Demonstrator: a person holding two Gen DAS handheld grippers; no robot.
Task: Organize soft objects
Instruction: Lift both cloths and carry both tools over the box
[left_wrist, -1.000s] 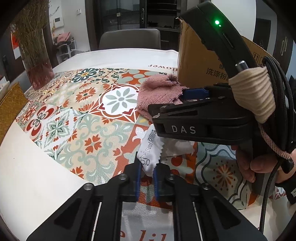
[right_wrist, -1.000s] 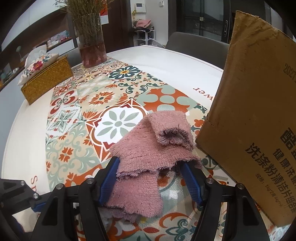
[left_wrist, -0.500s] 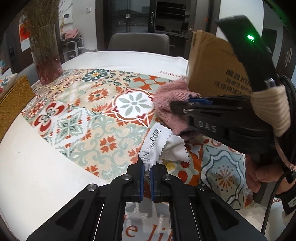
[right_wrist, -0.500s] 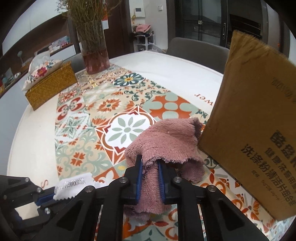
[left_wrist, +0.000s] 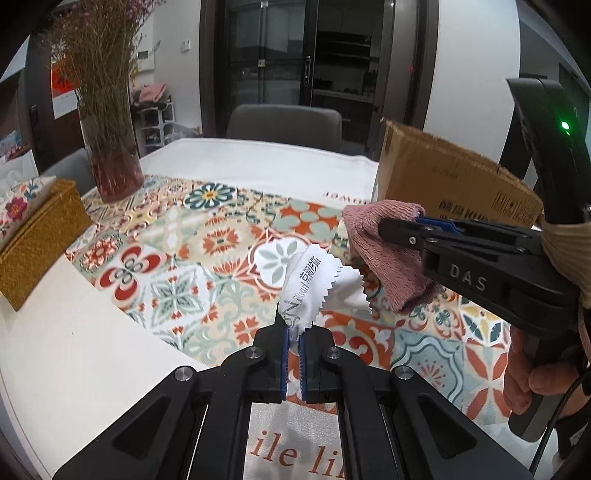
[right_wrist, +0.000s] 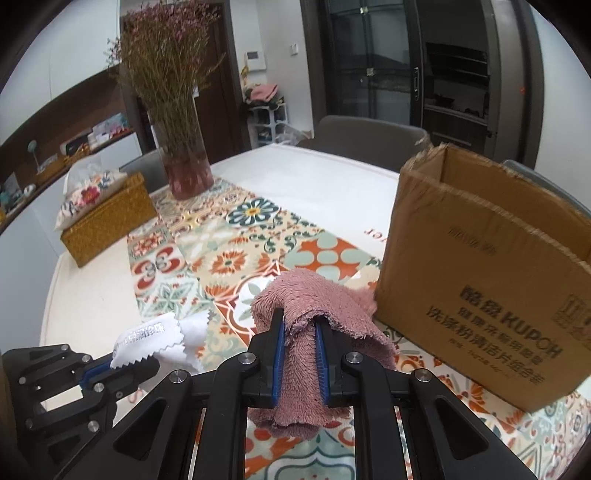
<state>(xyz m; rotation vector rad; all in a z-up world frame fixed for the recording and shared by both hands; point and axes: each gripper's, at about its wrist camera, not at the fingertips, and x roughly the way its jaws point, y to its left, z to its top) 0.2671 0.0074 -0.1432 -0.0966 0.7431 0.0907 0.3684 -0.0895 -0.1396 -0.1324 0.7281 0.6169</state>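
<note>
A: Surface? Room?
B: White table (right_wrist: 332, 184) under a patterned tile-print runner in orange, green and cream (right_wrist: 221, 258). Grey chair (left_wrist: 284, 122) at the far edge, dark glass-door cabinets behind. Glass vase of dried pink-brown stems (right_wrist: 184, 162) upper left; woven yellow tissue box with floral cover (right_wrist: 107, 218) left of it.

A: Anything readable?
B: Brown open-topped cardboard box (right_wrist: 487, 269), right side of the right wrist view, prints "KUPOH" among Chinese characters. "DAS" on the right gripper's body. The cloth carries small printed text, too small to read. Orange lettering on the runner's near edge, cut off.

A: Grippers?
B: Left gripper (left_wrist: 293, 339) is clenched on the white zigzag-edged cleaning cloth (left_wrist: 325, 284), lower centre, cloth raised off the runner. Right gripper (right_wrist: 299, 332) grasps the dusty-pink fuzzy towel (right_wrist: 314, 314), folds draped over and between the blue pads, just beside the box's near wall.

A: Edges, free space?
B: Box top open, rim ragged. Runner centre and left bare; the grippers sit near each other, cloths apart.
</note>
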